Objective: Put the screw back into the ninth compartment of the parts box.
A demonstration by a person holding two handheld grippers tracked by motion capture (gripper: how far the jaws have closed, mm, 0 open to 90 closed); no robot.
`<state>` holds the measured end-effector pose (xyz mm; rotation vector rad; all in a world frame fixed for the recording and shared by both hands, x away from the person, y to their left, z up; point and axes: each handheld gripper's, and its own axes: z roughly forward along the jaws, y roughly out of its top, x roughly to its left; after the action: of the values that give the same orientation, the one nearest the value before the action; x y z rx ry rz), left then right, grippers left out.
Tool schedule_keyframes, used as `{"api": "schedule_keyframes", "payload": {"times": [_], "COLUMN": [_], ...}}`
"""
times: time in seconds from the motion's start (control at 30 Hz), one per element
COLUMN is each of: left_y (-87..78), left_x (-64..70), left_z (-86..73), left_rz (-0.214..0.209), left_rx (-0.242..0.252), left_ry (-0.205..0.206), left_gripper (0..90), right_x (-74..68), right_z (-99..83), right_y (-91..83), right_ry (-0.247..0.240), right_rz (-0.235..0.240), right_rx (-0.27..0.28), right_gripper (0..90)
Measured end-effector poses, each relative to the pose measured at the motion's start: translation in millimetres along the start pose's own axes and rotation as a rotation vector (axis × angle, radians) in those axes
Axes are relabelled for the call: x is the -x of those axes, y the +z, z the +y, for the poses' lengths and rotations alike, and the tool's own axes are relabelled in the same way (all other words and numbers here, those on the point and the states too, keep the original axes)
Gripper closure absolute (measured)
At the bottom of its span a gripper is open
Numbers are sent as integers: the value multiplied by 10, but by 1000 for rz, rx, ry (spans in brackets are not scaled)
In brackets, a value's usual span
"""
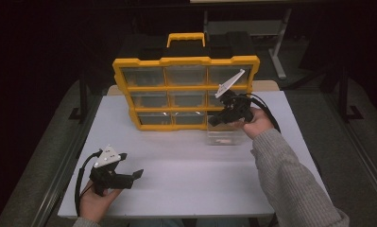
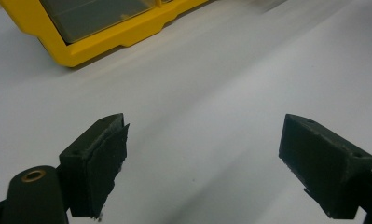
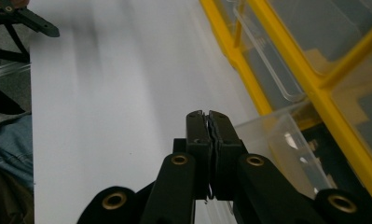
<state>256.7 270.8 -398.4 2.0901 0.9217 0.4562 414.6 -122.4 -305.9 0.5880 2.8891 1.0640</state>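
**Two claws at a table with a yellow organizer**

The white table (image 1: 186, 175) spans the middle and lower part of the high view, dark floor around it. At the upper centre of that view stands a yellow organizer (image 1: 186, 92), upright near the table's far edge, with a grid of clear drawers and a yellow handle (image 1: 186, 38) on top. In the right gripper view its yellow frame runs diagonally down the right side of the frame.

A clear drawer (image 1: 224, 135) sits on the table at the organizer's lower right corner, pulled out in front of it; in the right gripper view it lies just right of the claw's tips. What it holds is too blurred to tell.

The right claw (image 1: 214, 120), held by a hand in a grey sleeve (image 1: 290, 179), hovers right of centre in the high view, just beside the drawer. Its jaws are pressed together with nothing between them.

The left claw (image 1: 132, 176) is at the lower left of the high view, above bare table, well apart from the organizer. Its jaws are spread wide and grip nothing.
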Motion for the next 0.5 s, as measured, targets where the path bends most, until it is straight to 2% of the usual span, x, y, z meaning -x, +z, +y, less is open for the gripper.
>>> {"api": "schedule_keyframes", "payload": {"times": [0.13,0.5], "left_y": [-1,3], "left_x": [2,1], "left_z": [3,2], "left_rz": [1,-1], "left_rx": [1,-2], "left_ry": [-1,1], "left_gripper": [147,147], "right_x": [72,174], "right_z": [-53,-144], "right_y": [-59,-74], "right_ry": [20,65], "right_rz": [-18,-48], "right_rx": [8,-2], "right_gripper": [871,870]}}
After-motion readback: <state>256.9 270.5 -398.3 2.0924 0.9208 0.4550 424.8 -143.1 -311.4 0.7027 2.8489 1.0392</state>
